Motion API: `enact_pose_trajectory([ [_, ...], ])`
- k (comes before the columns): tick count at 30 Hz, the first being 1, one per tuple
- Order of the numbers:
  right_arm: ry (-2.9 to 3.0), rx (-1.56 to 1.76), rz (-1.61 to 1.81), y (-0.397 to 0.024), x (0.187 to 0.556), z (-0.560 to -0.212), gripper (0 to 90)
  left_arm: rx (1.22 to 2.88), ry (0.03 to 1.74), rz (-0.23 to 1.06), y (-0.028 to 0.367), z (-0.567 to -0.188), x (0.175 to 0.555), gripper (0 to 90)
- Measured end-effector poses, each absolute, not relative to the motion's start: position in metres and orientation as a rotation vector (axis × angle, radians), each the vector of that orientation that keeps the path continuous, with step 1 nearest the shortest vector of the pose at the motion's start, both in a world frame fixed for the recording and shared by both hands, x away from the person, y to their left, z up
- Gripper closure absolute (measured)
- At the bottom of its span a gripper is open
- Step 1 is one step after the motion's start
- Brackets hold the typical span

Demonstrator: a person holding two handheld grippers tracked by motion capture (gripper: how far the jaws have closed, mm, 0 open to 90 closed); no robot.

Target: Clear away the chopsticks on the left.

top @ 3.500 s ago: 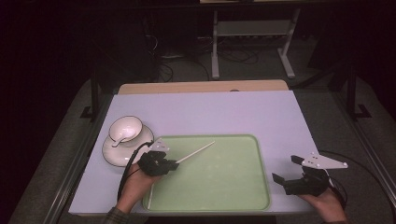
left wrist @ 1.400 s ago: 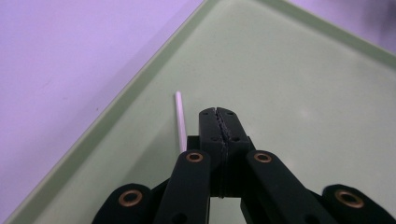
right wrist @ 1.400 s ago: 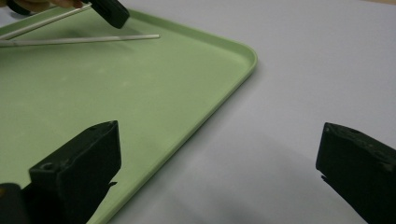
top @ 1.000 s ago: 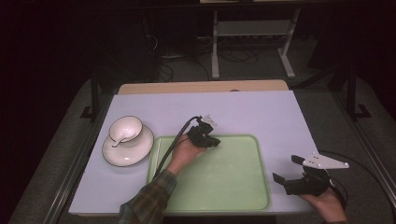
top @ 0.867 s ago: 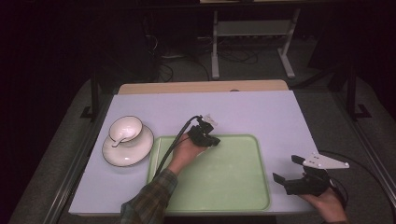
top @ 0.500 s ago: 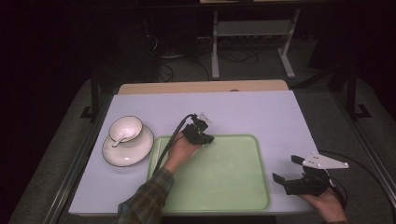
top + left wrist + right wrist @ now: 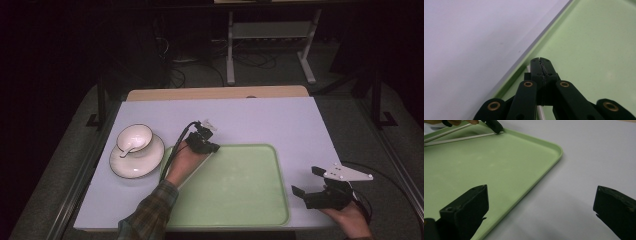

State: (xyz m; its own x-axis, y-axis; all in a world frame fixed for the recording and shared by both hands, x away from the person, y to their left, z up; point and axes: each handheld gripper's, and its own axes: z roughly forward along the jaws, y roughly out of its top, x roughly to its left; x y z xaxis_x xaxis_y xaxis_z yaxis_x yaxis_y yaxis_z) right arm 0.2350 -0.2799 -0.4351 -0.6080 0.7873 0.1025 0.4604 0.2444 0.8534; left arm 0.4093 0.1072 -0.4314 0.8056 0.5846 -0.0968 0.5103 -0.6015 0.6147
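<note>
Left gripper clamped on white chopstick at green tray's far-left corner; right gripper open, empty, near-right on counter. Keep stick level, lower gently, release inside rim.

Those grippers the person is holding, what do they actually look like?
Both are black. The left gripper trails a black cable along a plaid sleeve. Its fingers are flat black links with brass-ringed pivots and ridged tips. The right gripper carries a grey three-cornered plate and has blocky black fingers.
</note>
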Motion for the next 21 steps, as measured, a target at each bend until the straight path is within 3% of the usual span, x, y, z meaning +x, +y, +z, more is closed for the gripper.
enact_pose_trajectory([
  [12, 2.177, 1.152, 1.304, -0.279, 0.235, -0.435, 0.0, 2.334, 0.883, 0.192, 0.145, -0.431, 0.408, 89.9],
  [21, 2.180, 1.152, 1.299, -0.279, 0.235, -0.436, 0.0, 2.291, 0.868, 0.175, 0.144, -0.428, 0.404, 89.9],
])
